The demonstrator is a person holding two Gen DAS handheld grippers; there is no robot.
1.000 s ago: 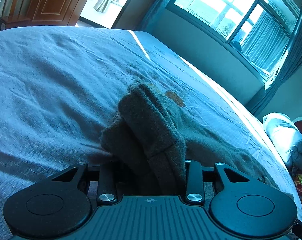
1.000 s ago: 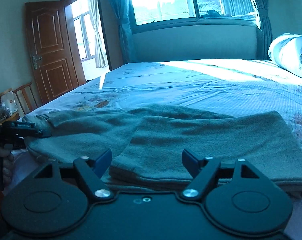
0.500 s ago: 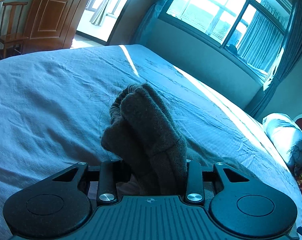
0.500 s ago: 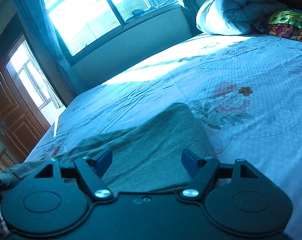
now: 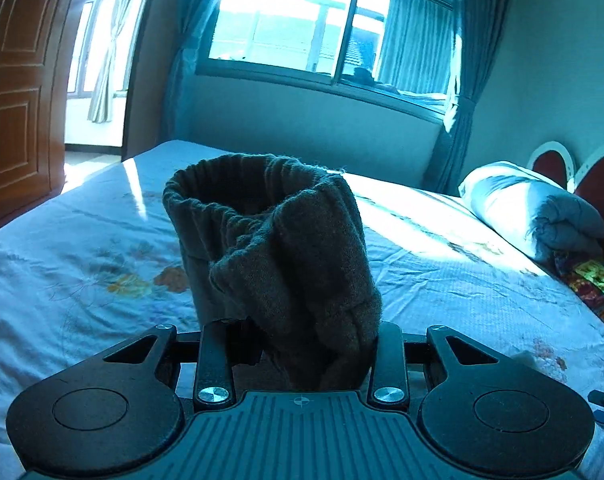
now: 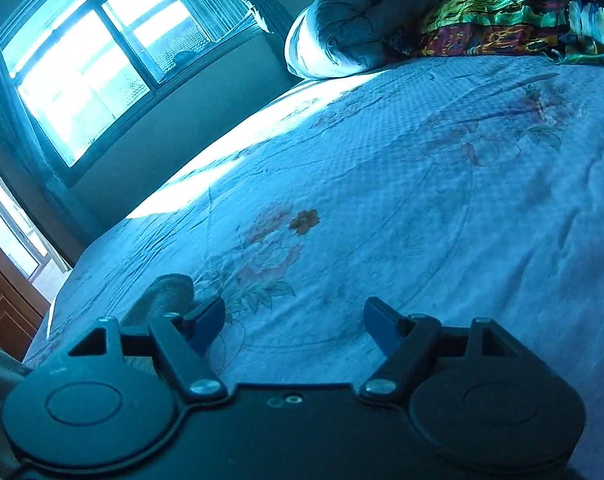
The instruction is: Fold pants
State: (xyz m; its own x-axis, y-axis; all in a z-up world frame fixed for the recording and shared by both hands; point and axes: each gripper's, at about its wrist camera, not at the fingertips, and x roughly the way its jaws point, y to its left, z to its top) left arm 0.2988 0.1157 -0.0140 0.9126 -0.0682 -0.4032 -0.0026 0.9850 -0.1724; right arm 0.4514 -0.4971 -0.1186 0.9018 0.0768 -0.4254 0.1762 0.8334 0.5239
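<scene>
The grey-green knitted pants [image 5: 277,248] stand bunched up in the left wrist view, their ribbed elastic opening at the top, lifted above the bed sheet [image 5: 73,264]. My left gripper [image 5: 297,344] is shut on this bunch, and the fabric hides its fingertips. In the right wrist view only a small rounded bit of the pants [image 6: 163,294] shows behind the left finger. My right gripper [image 6: 293,320] hangs open over the flowered sheet [image 6: 422,216], tilted, with nothing between its blue pads [image 6: 205,322].
A rolled grey quilt [image 5: 534,216] and a bright patterned cloth [image 6: 522,12] lie at the bed's head, in front of a red headboard [image 5: 594,176]. A large window [image 5: 322,24] with curtains is behind the bed. A wooden door [image 5: 17,80] is at the left.
My left gripper has risen with the pants' end and turned toward the window. My right gripper has swung and rolled away from the folded pants toward the bed's head, still open.
</scene>
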